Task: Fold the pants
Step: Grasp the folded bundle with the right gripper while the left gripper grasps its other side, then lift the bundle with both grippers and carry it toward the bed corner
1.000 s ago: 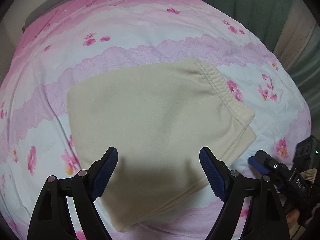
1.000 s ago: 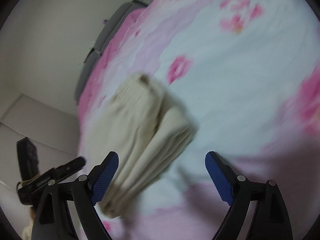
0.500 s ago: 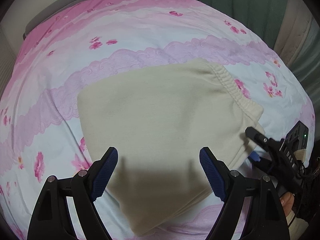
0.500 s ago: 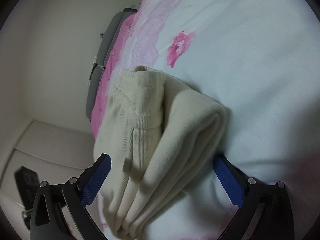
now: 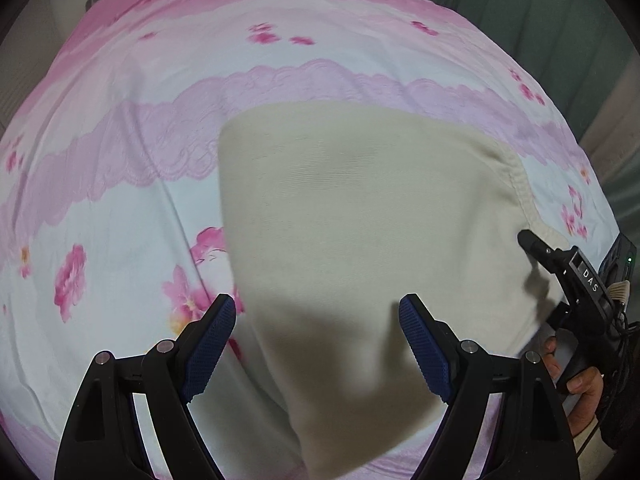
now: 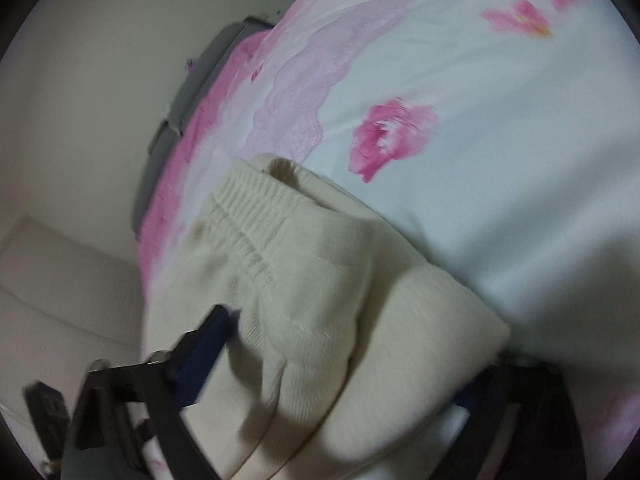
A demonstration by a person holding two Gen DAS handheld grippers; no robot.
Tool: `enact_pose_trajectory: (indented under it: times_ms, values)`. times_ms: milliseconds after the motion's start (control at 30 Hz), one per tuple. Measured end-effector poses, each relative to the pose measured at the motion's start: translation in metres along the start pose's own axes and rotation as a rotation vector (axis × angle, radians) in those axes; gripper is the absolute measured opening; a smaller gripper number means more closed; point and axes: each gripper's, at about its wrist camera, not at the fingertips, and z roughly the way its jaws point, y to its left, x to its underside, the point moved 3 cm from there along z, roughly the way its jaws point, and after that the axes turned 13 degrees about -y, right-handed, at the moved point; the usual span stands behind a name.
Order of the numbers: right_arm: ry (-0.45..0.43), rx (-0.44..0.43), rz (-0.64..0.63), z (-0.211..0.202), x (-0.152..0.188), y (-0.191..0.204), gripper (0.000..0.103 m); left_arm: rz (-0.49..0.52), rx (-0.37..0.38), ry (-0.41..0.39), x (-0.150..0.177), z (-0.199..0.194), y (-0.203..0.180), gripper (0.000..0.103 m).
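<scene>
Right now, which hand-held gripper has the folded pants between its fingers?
The right hand-held gripper: it straddles the pants' waistband end. The left hand-held gripper only hovers above the bundle.

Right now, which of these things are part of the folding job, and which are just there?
Part of the job:
- cream pants, folded
- left gripper
- right gripper, astride the pants' end

Just there:
- floral bedsheet
- green curtain
- grey headboard

Right wrist view motion-blurred. Right gripper (image 6: 340,364): right finger hidden behind the folded pants (image 6: 320,320), contact unclear. Left wrist view: pants' lower edge cut off at frame bottom; hand (image 5: 576,376) at lower right partly hidden behind the gripper frame.
</scene>
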Motion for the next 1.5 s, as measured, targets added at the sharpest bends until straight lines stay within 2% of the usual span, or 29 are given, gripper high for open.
enact_pose_trajectory:
  times_ms: [167, 267, 400, 567, 700, 933, 1033, 1067, 1100, 1200, 1333, 1500]
  values:
    - [0.043, 0.067, -0.070, 0.001, -0.003, 0.004, 0.069, -0.013, 0.036, 0.000, -0.006, 0.013, 0.011, 0.084]
    - [0.065, 0.115, -0.136, -0.001, -0.003, 0.013, 0.065, -0.048, 0.096, -0.001, -0.011, 0.019, 0.019, 0.084]
    - [0.078, 0.165, -0.197, -0.002, -0.003, 0.016, 0.063, -0.118, 0.141, 0.005, -0.020, 0.034, 0.037, 0.085]
    - [0.089, 0.174, -0.204, 0.002, -0.004, 0.018, 0.062, -0.217, 0.279, 0.021, -0.035, 0.063, 0.056, 0.086]
    - [0.084, 0.193, -0.234, 0.004, -0.005, 0.022, 0.062, -0.204, 0.349, 0.028, -0.046, 0.080, 0.052, 0.086]
    - [0.085, 0.225, -0.244, 0.020, -0.006, 0.037, 0.062, -0.196, 0.353, 0.054, -0.057, 0.100, 0.040, 0.087]
    - [0.091, 0.245, -0.254, 0.022, -0.007, 0.044, 0.062, -0.221, 0.342, 0.058, -0.058, 0.096, 0.038, 0.073]
    - [0.092, 0.249, -0.260, 0.022, -0.007, 0.047, 0.061, -0.216, 0.335, 0.055, -0.058, 0.094, 0.037, 0.064]
    - [0.092, 0.251, -0.264, 0.021, -0.007, 0.049, 0.060, -0.195, 0.321, 0.048, -0.059, 0.088, 0.033, 0.055]
    - [0.082, 0.252, -0.301, 0.013, -0.008, 0.058, 0.052, -0.103, 0.264, 0.021, -0.063, 0.071, 0.021, 0.043]
    - [0.050, 0.228, -0.316, -0.009, -0.016, 0.078, 0.043, -0.059, 0.259, -0.021, -0.067, 0.040, 0.015, 0.036]
    - [0.013, 0.172, -0.395, -0.047, -0.021, 0.122, 0.041, -0.022, 0.276, -0.025, -0.066, -0.002, 0.003, 0.034]
